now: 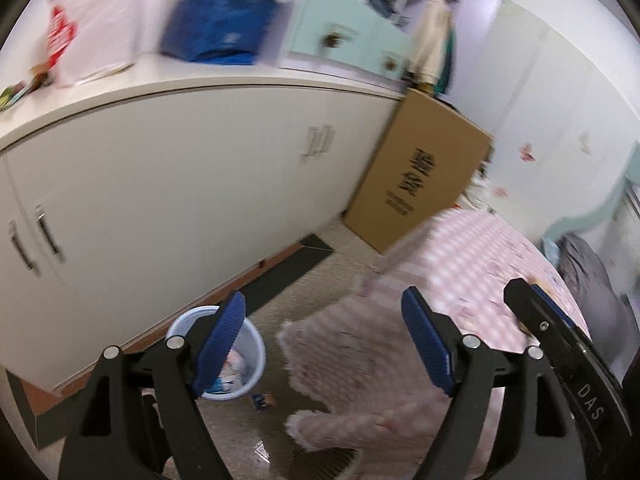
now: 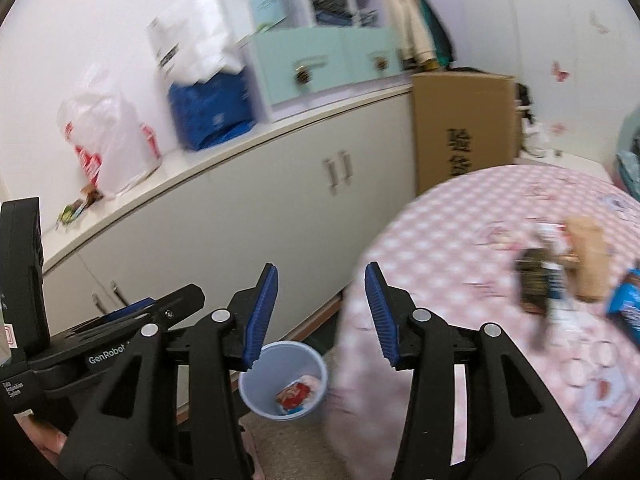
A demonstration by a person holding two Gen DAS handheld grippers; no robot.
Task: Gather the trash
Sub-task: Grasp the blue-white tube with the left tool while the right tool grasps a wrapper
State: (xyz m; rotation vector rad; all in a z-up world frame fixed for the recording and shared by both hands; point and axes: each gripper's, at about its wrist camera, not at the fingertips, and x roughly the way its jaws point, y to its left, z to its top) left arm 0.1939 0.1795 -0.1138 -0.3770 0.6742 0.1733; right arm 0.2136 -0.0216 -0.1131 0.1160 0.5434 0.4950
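My right gripper (image 2: 321, 312) and left gripper (image 1: 323, 344) both hang with jaws apart, empty. The blue bin (image 2: 284, 380) stands on the floor below, beside the bed, convenient for drops. Wrappers (image 2: 560, 284) lie farther off on the pink bedspread (image 2: 460, 248), presumably my next pickup.

Left gripper (image 1: 324, 344) and right gripper (image 2: 322, 316) both hold jaws apart, empty.
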